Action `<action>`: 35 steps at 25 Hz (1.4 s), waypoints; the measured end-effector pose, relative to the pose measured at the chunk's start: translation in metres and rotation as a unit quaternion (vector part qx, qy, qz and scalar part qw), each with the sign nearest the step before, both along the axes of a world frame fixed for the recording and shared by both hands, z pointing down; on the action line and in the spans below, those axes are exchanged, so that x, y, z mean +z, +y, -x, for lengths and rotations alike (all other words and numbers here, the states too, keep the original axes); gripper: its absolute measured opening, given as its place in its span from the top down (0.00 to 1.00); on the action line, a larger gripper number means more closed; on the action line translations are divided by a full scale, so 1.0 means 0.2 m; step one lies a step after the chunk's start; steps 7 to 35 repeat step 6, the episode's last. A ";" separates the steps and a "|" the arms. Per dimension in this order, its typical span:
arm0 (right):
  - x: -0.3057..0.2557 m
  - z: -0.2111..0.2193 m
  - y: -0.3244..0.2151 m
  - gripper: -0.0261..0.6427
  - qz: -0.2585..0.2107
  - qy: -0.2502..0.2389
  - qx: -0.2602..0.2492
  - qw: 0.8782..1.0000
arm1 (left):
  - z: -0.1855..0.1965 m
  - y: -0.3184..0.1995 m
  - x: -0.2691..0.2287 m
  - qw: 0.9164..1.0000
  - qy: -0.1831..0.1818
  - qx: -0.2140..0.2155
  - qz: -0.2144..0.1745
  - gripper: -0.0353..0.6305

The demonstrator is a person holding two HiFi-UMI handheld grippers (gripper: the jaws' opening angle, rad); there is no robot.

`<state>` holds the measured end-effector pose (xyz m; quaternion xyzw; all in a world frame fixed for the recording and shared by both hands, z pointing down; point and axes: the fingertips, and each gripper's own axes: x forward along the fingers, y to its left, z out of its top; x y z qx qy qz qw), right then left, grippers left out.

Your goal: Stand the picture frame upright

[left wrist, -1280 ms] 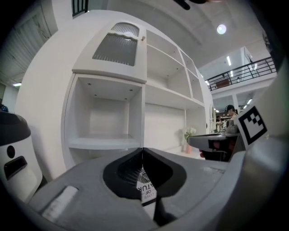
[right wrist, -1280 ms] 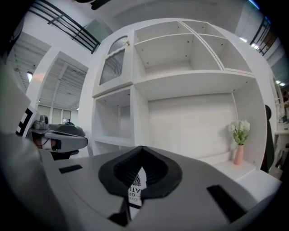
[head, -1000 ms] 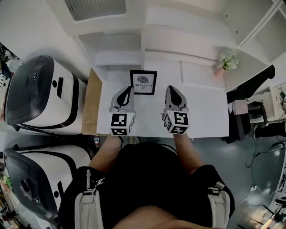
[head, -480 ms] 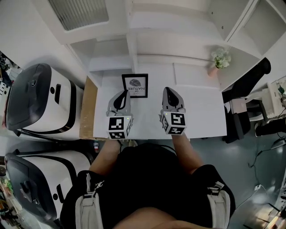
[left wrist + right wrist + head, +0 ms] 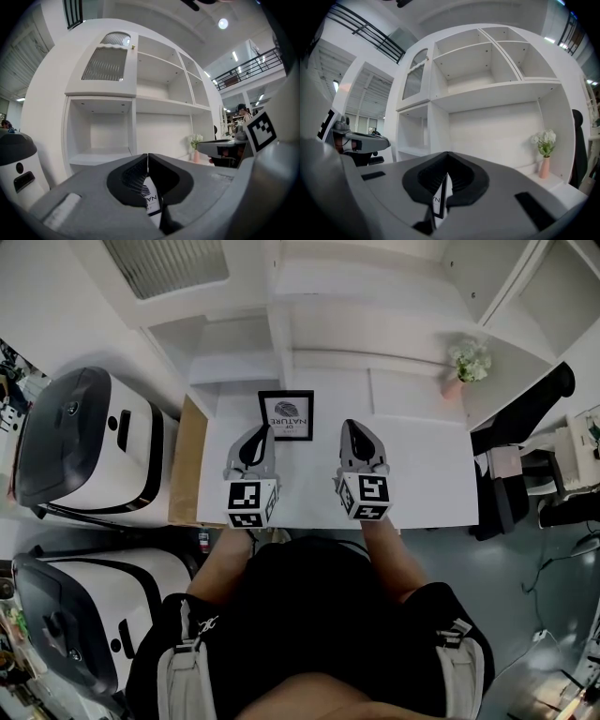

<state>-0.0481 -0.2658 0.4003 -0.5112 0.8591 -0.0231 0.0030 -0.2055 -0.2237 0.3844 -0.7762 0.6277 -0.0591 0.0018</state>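
Status: looks done, or nearly. The picture frame (image 5: 287, 415) is already on its feet on the white bench (image 5: 422, 474), with neither gripper touching it.

- Left gripper (image 5: 262, 432): jaws pressed together, nothing between them. In the left gripper view the pads meet in a thin line and the frame shows only through the notch below them, further out.
- Right gripper (image 5: 351, 430): same, jaws together and empty. The frame again shows past the tips, not in them.
- Frame position: just ahead of the left gripper's tips and a touch to their right; ahead and well to the left of the right gripper. It is clear of both and sits nearer the left one.
- Orientation: printed face towards the grippers, back towards the shelving. The leaf logo is above the lettering, so it is right way up. From the left gripper the face is readable; from the right gripper it is seen nearly edge-on.
- Long axis: reads as vertical (portrait) in both gripper views. Top may lean back slightly, but I can't confirm the angle, and the rear stand is not visible.

Left to do, my read: only check that it stays standing unsupported. No regrasp seems needed unless it wobbles.
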 end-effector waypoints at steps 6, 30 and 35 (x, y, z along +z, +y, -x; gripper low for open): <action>-0.01 0.03 -0.02 0.96 -0.001 -0.005 -0.003 1.000 | 0.02 -0.02 -0.02 1.000 0.022 0.007 0.000 0.92; -0.01 0.03 -0.02 0.96 -0.001 -0.005 -0.003 1.000 | 0.02 -0.02 -0.02 1.000 0.022 0.007 0.000 0.92; -0.01 0.03 -0.02 0.96 -0.001 -0.005 -0.003 1.000 | 0.02 -0.02 -0.02 1.000 0.022 0.007 0.000 0.92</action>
